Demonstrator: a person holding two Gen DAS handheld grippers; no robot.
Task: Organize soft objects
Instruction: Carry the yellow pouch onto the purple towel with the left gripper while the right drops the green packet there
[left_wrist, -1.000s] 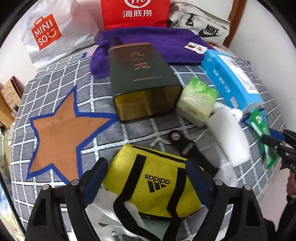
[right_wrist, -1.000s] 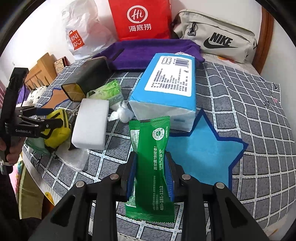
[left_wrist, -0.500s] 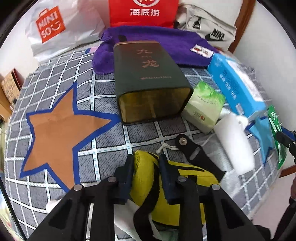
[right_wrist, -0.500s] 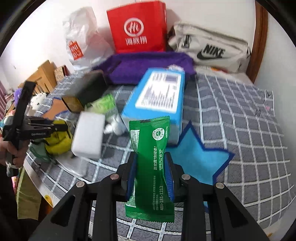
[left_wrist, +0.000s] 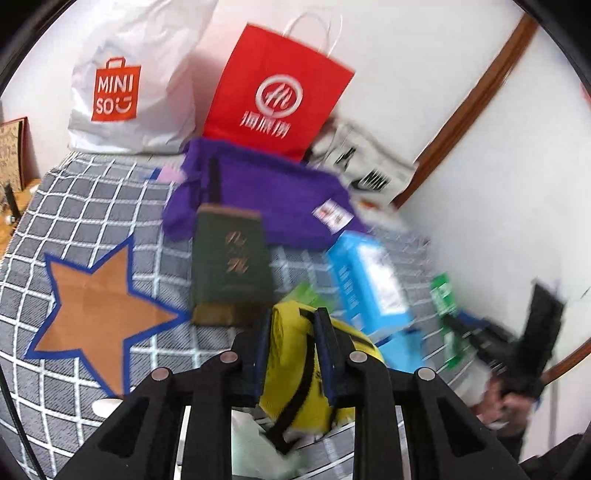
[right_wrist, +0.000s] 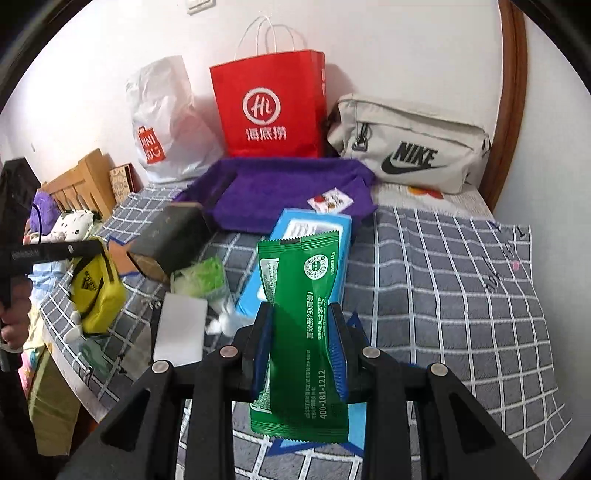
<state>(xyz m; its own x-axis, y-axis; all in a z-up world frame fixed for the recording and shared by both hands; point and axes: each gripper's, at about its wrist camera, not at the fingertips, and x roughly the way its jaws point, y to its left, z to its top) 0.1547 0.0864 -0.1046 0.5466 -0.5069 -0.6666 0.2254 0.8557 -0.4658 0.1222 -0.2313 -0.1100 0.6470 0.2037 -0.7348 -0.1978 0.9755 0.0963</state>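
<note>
My left gripper (left_wrist: 291, 332) is shut on a yellow Adidas pouch (left_wrist: 295, 373) and holds it in the air above the bed; the pouch also shows at the left of the right wrist view (right_wrist: 96, 291). My right gripper (right_wrist: 301, 332) is shut on a green snack packet (right_wrist: 301, 332), held upright above the blue star patch; the packet shows blurred at the right of the left wrist view (left_wrist: 445, 314). A blue tissue pack (left_wrist: 369, 280), a green tissue packet (right_wrist: 201, 277) and a white sponge block (right_wrist: 181, 332) lie on the checked bedspread (right_wrist: 443, 280).
A dark green tin box (left_wrist: 231, 266) lies on its side mid-bed. A purple towel (right_wrist: 288, 192), red paper bag (right_wrist: 269, 107), white Miniso bag (left_wrist: 125, 85) and beige Nike bag (right_wrist: 410, 147) line the wall. An orange star patch (left_wrist: 92, 314) is left.
My left gripper closed on the yellow pouch and lifted it off the bed. My right gripper rose with the green packet still held.
</note>
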